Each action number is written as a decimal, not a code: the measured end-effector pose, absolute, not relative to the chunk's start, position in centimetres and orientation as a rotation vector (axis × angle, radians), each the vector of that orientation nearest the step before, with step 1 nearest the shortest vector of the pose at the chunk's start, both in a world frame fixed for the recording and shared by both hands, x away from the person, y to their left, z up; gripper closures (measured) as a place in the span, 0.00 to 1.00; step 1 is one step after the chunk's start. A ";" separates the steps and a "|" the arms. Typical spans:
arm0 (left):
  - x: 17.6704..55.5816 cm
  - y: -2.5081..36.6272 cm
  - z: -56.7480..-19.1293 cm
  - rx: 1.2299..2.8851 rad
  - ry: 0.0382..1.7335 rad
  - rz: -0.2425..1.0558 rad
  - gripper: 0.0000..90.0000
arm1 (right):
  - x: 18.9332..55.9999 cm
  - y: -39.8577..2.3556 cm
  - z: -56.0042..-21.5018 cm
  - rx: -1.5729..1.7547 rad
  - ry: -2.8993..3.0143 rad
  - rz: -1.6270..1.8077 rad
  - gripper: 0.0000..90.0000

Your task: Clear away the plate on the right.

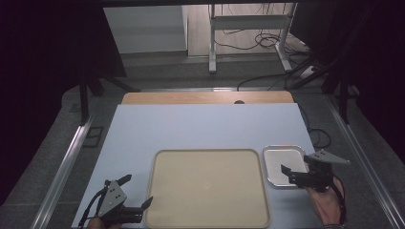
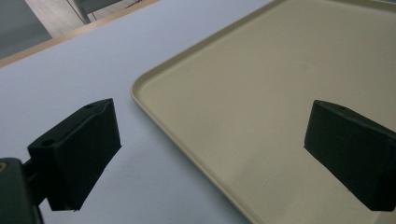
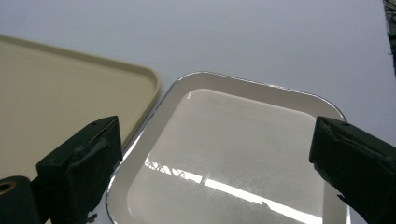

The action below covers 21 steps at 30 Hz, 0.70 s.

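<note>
Left gripper (image 1: 137,192) held at near-left corner of beige tray (image 1: 208,157), jaws wide apart, nothing gripped. Right gripper (image 1: 290,173) poised over small metal tray (image 1: 282,150), jaws wide apart, nothing gripped.

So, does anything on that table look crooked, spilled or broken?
Nothing stands out. The beige tray and the small metal tray lie flat, side by side and square to the table; both are bare and clean, with no spill or damage visible.
</note>
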State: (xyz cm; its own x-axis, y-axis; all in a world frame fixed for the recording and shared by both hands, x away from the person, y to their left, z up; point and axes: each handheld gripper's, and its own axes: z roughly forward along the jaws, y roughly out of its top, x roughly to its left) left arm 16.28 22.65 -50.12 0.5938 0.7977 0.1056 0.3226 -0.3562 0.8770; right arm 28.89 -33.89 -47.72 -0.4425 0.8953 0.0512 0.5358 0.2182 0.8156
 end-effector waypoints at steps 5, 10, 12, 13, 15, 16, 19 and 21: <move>16.3 22.7 -50.1 1.929 0.899 0.672 0.03 | 29.5 -34.4 -47.9 1.349 2.051 1.102 0.03; 16.3 22.8 -50.1 1.924 0.904 0.668 0.03 | 30.2 -35.0 -48.1 1.369 2.053 1.100 0.03; 16.3 22.8 -50.1 1.924 0.904 0.668 0.03 | 30.3 -35.1 -48.1 1.371 2.050 1.091 0.03; 16.3 22.7 -50.1 1.924 0.905 0.668 0.03 | 30.6 -35.3 -48.2 1.376 2.045 1.082 0.03; 16.3 22.7 -50.1 1.925 0.905 0.670 0.03 | 30.8 -35.4 -48.2 1.386 2.042 1.072 0.02; 16.3 22.7 -50.1 1.926 0.906 0.669 0.03 | 30.8 -35.4 -48.2 1.386 2.042 1.072 0.02; 16.3 22.7 -50.1 1.928 0.905 0.670 0.03 | 31.4 -35.7 -48.6 1.422 2.045 1.049 0.01; 16.3 22.7 -50.1 1.931 0.904 0.671 0.03 | 31.6 -35.9 -48.6 1.432 2.038 1.047 0.01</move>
